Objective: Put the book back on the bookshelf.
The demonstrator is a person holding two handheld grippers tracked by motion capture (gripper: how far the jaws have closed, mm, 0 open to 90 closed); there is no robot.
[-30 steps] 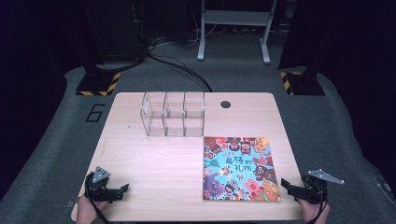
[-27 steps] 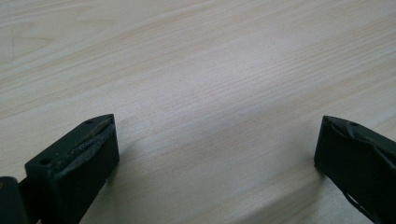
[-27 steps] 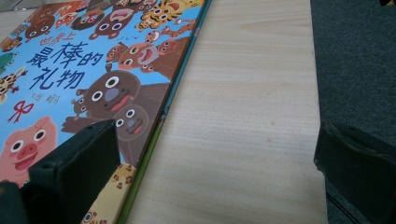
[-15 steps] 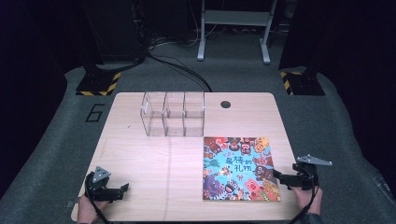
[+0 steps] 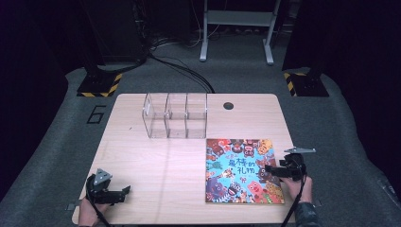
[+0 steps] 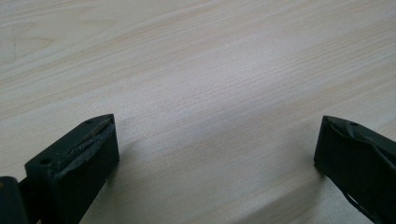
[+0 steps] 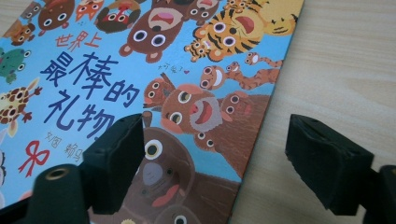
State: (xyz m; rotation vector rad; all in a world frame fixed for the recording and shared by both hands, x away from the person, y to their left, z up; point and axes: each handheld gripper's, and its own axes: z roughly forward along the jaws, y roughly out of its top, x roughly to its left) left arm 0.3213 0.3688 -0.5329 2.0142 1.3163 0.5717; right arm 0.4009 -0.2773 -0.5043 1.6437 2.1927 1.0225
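Reaching for the picture book, with the lift not yet begun

Starting at the table (image 5: pixel 156 156), the one landmark here: the book (image 5: pixel 241 168) lies flat and closed on its front right part, cover up, its right edge near the table's right edge. A clear three-part holder (image 5: pixel 175 115) stands empty toward the table's back middle, well apart from the book, so I judge that moving the book is all left to do. At the table's right edge, the right gripper (image 5: pixel 270 169) hangs over the book's right edge; its jaws have just been closing, yet in the right gripper view they straddle that edge with a gap on both sides, pressing on nothing. At the table's front left corner the left gripper (image 5: pixel 124 191) rests with jaws spread wide over bare wood.
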